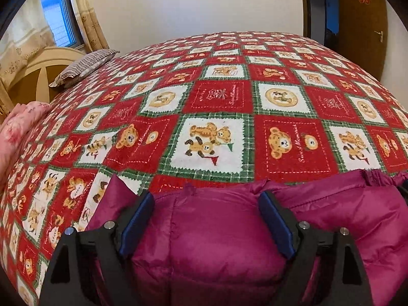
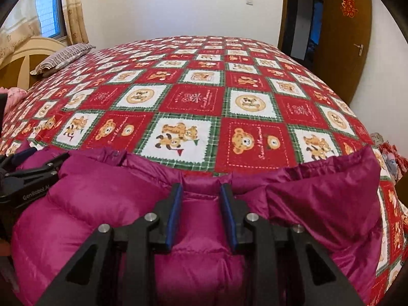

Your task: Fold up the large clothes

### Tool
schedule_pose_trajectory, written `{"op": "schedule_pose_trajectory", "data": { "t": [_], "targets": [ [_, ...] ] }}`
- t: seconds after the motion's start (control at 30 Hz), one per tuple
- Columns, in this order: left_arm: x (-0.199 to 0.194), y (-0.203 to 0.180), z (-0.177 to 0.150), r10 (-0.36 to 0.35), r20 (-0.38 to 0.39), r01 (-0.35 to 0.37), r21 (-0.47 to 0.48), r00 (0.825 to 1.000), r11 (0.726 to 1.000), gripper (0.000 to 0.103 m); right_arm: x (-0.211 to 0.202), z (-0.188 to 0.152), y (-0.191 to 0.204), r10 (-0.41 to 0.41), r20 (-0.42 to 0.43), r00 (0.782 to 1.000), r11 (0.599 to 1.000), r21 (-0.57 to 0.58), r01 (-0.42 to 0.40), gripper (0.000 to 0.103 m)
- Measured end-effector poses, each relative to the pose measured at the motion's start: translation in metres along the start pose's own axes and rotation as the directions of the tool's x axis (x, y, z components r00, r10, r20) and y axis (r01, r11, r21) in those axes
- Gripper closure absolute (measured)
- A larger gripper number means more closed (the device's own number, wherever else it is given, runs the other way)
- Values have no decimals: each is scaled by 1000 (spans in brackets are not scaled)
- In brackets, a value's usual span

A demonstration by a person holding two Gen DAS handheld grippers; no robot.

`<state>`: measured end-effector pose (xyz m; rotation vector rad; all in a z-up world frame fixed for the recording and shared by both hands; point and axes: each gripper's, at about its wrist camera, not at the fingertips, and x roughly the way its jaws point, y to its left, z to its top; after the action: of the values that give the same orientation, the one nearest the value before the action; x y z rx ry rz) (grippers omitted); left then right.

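Observation:
A puffy magenta down jacket (image 1: 216, 232) lies at the near edge of a bed. In the left wrist view my left gripper (image 1: 206, 196) hovers over the jacket's left part. It is open, with wide jaws astride a bulging quilted panel, and its blue pads (image 1: 136, 219) stand beside the fabric. In the right wrist view my right gripper (image 2: 200, 187) is shut on a narrow ridge of the jacket (image 2: 102, 191) near its top hem. The jacket's right end sticks up in a loose flap (image 2: 331, 191). The left gripper's black housing (image 2: 30, 193) shows at the left edge.
The bed carries a red, white and green teddy-bear blanket (image 1: 216, 107). A striped pillow (image 1: 84, 67) lies by the cream headboard (image 1: 43, 76), with pink bedding (image 1: 20, 125) at the left. A brown door (image 1: 362, 25) stands far right. Clutter (image 2: 390, 153) lies past the bed's right edge.

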<state>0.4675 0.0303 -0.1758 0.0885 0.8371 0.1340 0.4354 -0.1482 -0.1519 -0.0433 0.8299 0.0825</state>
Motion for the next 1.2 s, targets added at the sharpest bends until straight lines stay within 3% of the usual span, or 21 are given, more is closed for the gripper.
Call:
{"op": "schedule_pose_trajectory", "data": {
  "t": [0.07,0.17,0.23,0.3,0.4,0.57,0.83,0.93,1.0,1.07,1.13,1.2],
  "targets": [
    [1,1,0,0,0,0,-2,1000,1000,17,-11,2,-9,-16,22,1000,1000,23,16,72],
    [1,0,-1,2,1,-2,-3,1000,1000,17,-27,3,-35,-107,57,993,991,82,102,72],
    [1,1,-1,2,1,-2,-1,1000,1000,17,-31,0,-59,-197,35,980,974,119,191,72],
    [1,1,-1,2,1,-2,-1,1000,1000,17,-24,-6,-76,-236,-4,972,963,131,235,72],
    [1,1,-1,3,3,-3,1,1000,1000,17,-9,-17,-95,-195,-48,980,963,183,200,72],
    [2,1,-1,3,2,-3,-1,1000,1000,17,-7,-23,-114,-116,-31,993,955,273,120,72],
    [5,13,2,-79,-37,77,-56,996,995,16,-8,-25,-112,-121,-21,992,953,279,122,71],
    [-13,35,2,-165,-41,160,-112,985,981,16,-9,-25,-115,-98,-20,995,951,291,100,70],
    [-33,51,-1,-180,-27,174,-150,983,973,16,-11,-23,-119,-71,-30,997,948,309,77,70],
    [-52,62,-3,-173,-18,169,-139,985,976,16,-27,-19,-122,-69,-25,997,942,328,73,69],
    [-76,71,-9,-139,24,141,-86,990,986,16,-56,-18,-115,-92,46,995,942,326,73,68],
    [-94,80,-20,-106,47,108,-50,993,993,16,-88,-15,-92,-113,86,990,961,264,86,68]
  ]
}}
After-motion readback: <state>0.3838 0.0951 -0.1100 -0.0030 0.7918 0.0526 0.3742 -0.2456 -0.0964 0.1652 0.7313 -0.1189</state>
